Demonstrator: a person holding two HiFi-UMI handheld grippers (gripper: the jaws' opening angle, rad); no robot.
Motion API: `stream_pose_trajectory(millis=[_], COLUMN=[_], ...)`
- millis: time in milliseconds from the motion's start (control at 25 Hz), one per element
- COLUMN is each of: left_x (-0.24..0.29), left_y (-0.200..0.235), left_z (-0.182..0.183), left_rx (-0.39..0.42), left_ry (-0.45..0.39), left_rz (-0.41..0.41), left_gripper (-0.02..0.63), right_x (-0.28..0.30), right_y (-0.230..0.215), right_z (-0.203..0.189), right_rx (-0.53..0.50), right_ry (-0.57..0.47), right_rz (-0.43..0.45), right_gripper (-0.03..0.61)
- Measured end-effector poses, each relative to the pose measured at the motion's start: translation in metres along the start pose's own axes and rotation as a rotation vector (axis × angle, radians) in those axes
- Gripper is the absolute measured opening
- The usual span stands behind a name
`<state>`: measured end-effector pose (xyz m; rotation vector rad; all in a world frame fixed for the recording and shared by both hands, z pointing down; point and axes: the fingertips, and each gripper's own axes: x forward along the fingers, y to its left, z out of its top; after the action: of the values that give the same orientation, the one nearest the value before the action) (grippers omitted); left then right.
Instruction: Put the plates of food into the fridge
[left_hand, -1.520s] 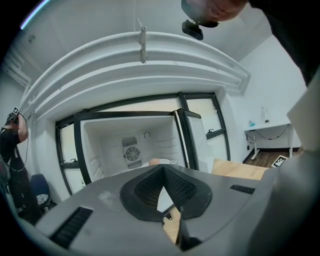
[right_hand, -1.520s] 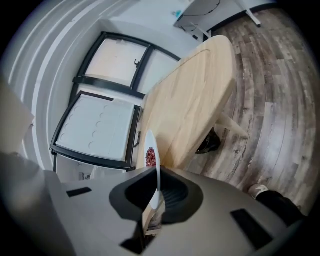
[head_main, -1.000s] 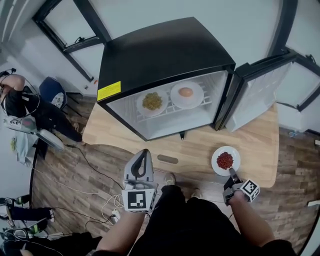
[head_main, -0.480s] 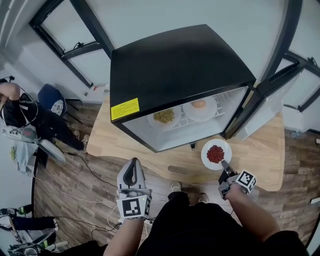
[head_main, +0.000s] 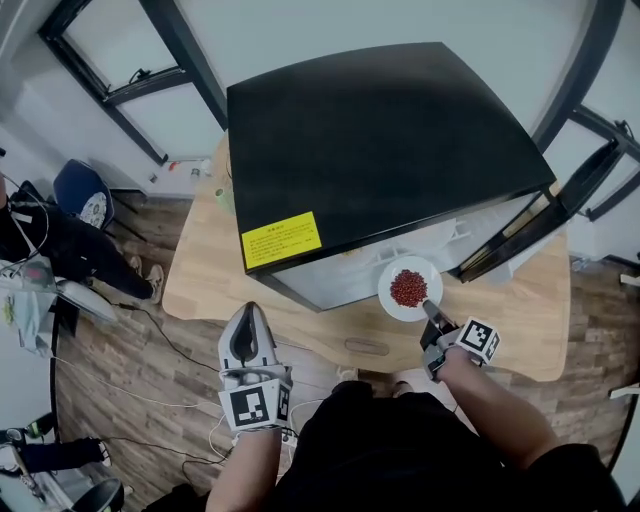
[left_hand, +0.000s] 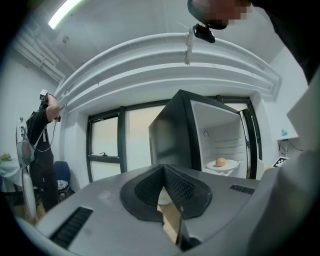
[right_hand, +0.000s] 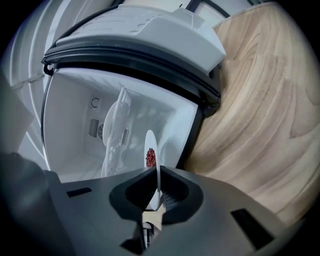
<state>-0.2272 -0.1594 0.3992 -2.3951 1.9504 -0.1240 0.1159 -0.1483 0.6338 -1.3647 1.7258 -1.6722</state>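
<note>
The fridge (head_main: 380, 140) stands on the table (head_main: 200, 275), door (head_main: 515, 240) open rightward, food plate (head_main: 408, 288) before its opening, egg plate (left_hand: 226, 167) inside.

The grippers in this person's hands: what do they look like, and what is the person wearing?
The left gripper and right gripper are grey wedges with black ridged pads. Each carries a white cube printed with black square markers. The person wears dark clothes, forearms uncovered.

Plate (head_main: 407, 288) of red food at fridge (head_main: 380, 150)
</note>
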Motion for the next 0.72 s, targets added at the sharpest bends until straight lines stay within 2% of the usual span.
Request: stream_pose_trajectory(millis=[160, 360, 480, 720], left_x=[0.018, 0.038, 0.046, 0.057], left_y=[0.01, 0.038, 0.054, 0.067], left_z=[-0.007, 0.009, 0.004, -0.007], left_rx=[0.012, 0.051, 0.043, 0.038], left_ry=[0.006, -0.026, -0.002, -0.008], left_rz=[-0.038, -0.044, -0.027, -0.062], left_gripper=[0.003, 0.003, 0.003, 0.003], right_x=[0.023, 0.053, 0.073, 0.114], right_y=[0.008, 0.03, 0.033, 0.041], right_z=[-0.001, -0.006, -0.019, -0.041], right_rx=[-0.01, -0.04, -0.043, -0.046], right_ry=[0.005, 0.025, 0.044, 0.075], right_rz=[-0.018, -0.019, -0.026, -0.019], right_gripper=[0.032, 0.032, 0.032, 0.032])
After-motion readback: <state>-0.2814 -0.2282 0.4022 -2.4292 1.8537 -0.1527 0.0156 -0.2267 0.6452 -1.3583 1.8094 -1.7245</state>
